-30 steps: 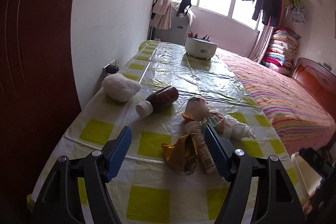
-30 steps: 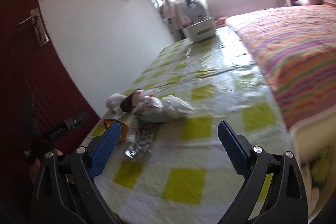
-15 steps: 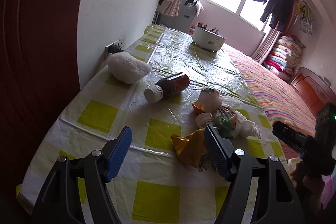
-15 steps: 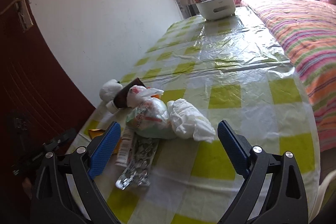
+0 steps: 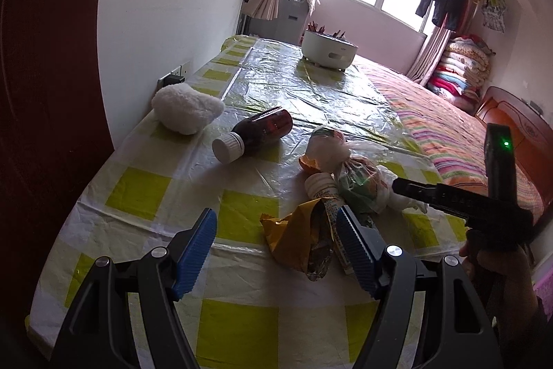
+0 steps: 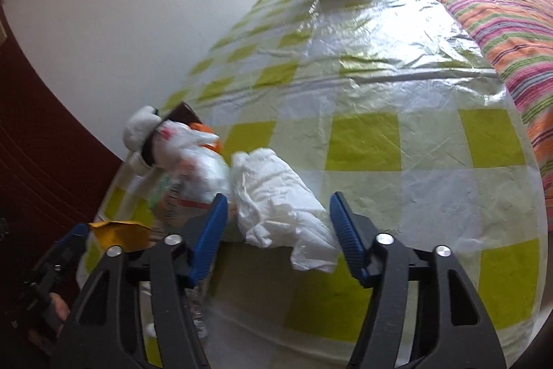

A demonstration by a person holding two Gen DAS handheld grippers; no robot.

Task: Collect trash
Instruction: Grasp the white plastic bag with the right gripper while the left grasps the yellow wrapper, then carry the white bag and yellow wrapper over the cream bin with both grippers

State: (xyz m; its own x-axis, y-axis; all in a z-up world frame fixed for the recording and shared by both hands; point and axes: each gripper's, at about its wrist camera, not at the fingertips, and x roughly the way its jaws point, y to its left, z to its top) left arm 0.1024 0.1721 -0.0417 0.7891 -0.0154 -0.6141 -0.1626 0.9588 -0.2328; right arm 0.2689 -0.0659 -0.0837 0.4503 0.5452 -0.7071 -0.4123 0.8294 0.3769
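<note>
Trash lies in a heap on the yellow-checked tablecloth (image 5: 145, 189). In the left wrist view I see a yellow wrapper (image 5: 297, 237), a small labelled bottle (image 5: 328, 196), a tied clear bag (image 5: 359, 182), and a brown bottle (image 5: 259, 134) on its side. My left gripper (image 5: 276, 251) is open, hovering just before the wrapper. In the right wrist view my right gripper (image 6: 278, 237) is open with its jaws either side of a crumpled white tissue (image 6: 276, 199). The clear bag (image 6: 193, 168) lies left of it.
A white fluffy lump (image 5: 186, 108) sits by the wall near a socket (image 5: 174, 79). A white tub (image 5: 330, 52) stands at the table's far end. A striped bed (image 5: 449, 134) borders the table on the right. A dark door (image 5: 41, 92) is at left.
My right gripper has moved forward and down until its jaws flank the white tissue. My left gripper has drawn back slightly and turned; the right gripper's body has come into its view.
</note>
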